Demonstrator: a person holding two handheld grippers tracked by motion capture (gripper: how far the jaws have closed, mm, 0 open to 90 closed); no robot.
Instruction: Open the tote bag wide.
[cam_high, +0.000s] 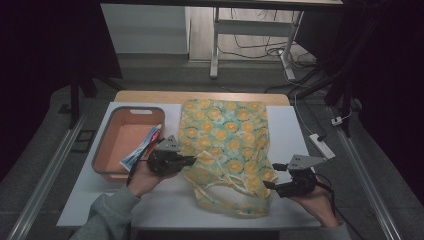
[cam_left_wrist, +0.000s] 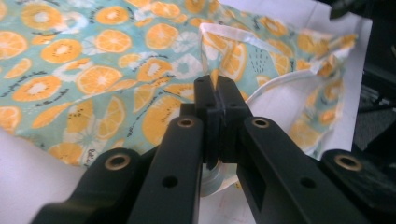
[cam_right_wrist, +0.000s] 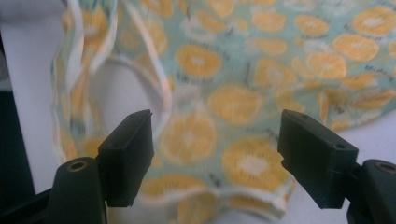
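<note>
1. The bench (cam_high: 165, 200) carried a white top, with everything laid out on it in front of the person.
2. A bag (cam_high: 225, 135) printed with orange slices on pale green lay flat along the middle of the bench. Its mouth and looped handles were bunched at the near end, between the two grippers.
3. A salmon-coloured bin (cam_high: 102, 155) with a grey rim stood on the left side of the bench, just beside the bag.
4. A tube (cam_high: 142, 150) leaned inside the bin against its right wall, white and blue with a red end.
5. The left gripper (cam_high: 190, 160) sat at the bag's near left edge, held in the person's left hand (cam_high: 145, 177). In the left gripper view its jaws were clenched together right at the white-trimmed hem of the bag; whether cloth was caught between them I could not tell.
6. The right gripper (cam_high: 272, 176) was at the bag's near right corner, in the right hand (cam_high: 315, 200). In the right gripper view its jaws stood wide apart, released, with the bag's print and a handle loop lying beyond them.
</note>
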